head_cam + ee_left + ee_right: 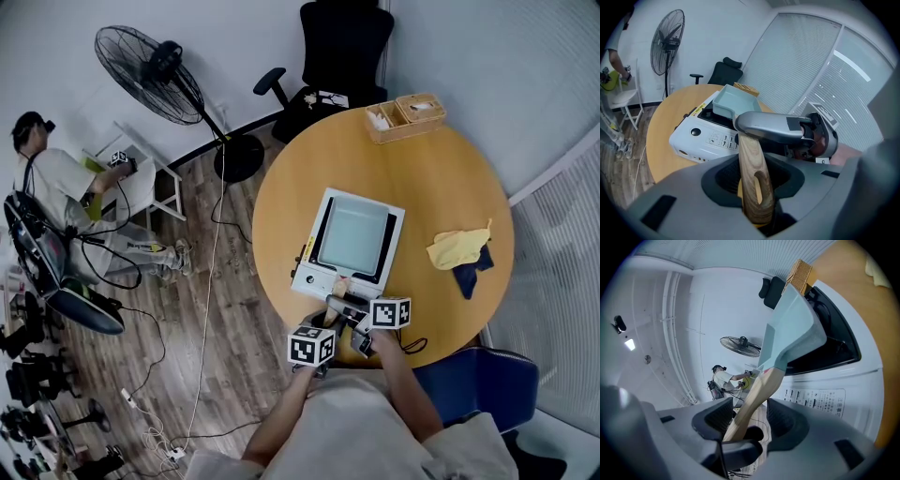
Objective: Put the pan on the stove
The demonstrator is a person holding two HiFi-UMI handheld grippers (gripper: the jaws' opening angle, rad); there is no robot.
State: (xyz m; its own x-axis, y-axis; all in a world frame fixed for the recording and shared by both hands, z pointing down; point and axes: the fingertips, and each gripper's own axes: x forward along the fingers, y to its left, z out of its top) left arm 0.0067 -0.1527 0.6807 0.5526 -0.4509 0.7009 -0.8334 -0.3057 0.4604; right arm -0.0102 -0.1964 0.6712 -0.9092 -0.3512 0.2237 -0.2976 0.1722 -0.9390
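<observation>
1. Table [450, 187]: the stove [312, 278] sits near your edge, so no reaching needed.
2. The pan [354, 234] looks to be already down on the stove's black top. I'd check it's flat and centred before letting go.
3. Wooden handle [749, 154]: the left gripper [757, 177] is clamped on it. Loosen slowly and pull straight back.
4. The right gripper [752, 418] is spread wide with the handle loose between its jaws. Back it off without nudging.

pale square pan [354, 234] on white stove [312, 278], round table [441, 169], yellow cloth [457, 248] right
</observation>
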